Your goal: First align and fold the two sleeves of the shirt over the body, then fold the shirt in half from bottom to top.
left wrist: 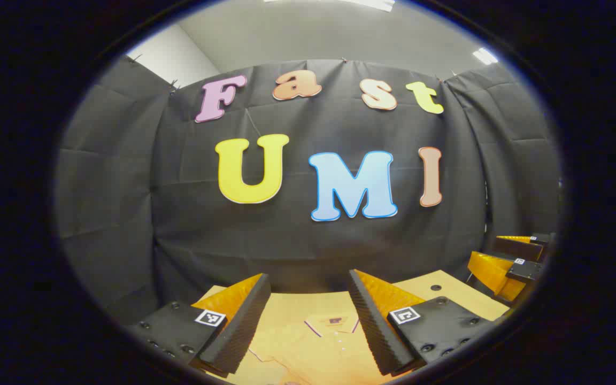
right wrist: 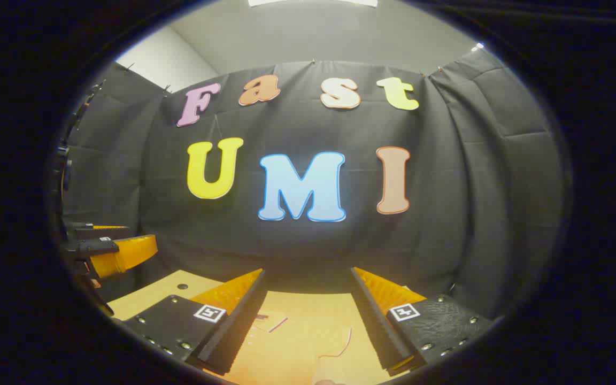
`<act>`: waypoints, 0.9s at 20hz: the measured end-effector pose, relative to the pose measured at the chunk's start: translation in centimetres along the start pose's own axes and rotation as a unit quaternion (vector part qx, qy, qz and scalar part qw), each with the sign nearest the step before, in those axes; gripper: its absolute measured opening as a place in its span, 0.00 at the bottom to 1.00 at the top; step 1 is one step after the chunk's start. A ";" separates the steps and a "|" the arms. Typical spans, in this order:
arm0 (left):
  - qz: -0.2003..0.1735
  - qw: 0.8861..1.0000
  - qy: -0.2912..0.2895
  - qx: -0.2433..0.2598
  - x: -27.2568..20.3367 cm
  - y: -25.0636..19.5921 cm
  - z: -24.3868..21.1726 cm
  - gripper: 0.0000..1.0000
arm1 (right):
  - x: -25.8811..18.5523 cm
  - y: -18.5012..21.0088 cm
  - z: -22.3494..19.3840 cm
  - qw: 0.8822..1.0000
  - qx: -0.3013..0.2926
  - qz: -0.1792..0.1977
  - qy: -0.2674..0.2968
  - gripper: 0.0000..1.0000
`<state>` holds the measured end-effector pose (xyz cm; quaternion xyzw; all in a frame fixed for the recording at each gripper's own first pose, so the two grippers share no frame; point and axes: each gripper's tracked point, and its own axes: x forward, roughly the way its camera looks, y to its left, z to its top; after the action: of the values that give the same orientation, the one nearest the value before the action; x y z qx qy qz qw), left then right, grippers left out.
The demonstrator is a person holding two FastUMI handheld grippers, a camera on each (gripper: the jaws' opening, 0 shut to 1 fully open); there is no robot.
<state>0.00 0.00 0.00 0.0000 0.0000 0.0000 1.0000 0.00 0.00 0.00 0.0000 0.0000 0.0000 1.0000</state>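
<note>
Grippers first: the left gripper (left wrist: pixel 308 315) stands with its two fingers spread wide at the bottom of the left gripper view, with nothing between them. The right gripper (right wrist: pixel 308 315) shows the same condition at the bottom of the right gripper view: fingers wide apart, no cloth caught. Both are raised above the work surface and aimed at the booth wall rather than down at the garment.

Shirt position: the shirt (left wrist: pixel 318 342), a light polo type with a trimmed collar and button placket, lies flat on the table (left wrist: pixel 447 291) directly below and ahead of the left gripper, in the lower centre of that frame. The collar (left wrist: pixel 335 322) sits between the left fingers, so the garment's long axis appears to run away from the tool, collar at the far end. In the right gripper view the shirt (right wrist: pixel 297 342) also fills the gap between the fingers, with a trimmed edge, probably a sleeve hem, in the lower centre.

Relation for the next move: each sleeve should lie outboard of its own gripper, so each tool would need to tip downward and travel sideways to reach it.

Limits of view: sleeves, hem and shirt outline are cut off by the lower frame edge. The opposite gripper appears at the frame margin, partly cropped.
</note>
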 end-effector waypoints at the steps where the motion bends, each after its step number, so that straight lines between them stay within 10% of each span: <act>1: 0.007 1.000 0.002 -0.005 -0.1 0.0 -0.2 0.94 | 0.3 -0.2 -0.2 1.000 -0.005 0.005 0.000 0.95; 18: -0.036 0.999 0.001 0.021 2.5 -2.4 -0.7 0.94 | 2.3 -2.7 -0.8 1.000 0.007 -0.028 0.009 0.96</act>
<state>2.45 -2.36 -0.73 0.0210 0.0007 -0.0361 0.9991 2.35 -2.69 -0.85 0.0070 0.0086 -0.0282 0.9995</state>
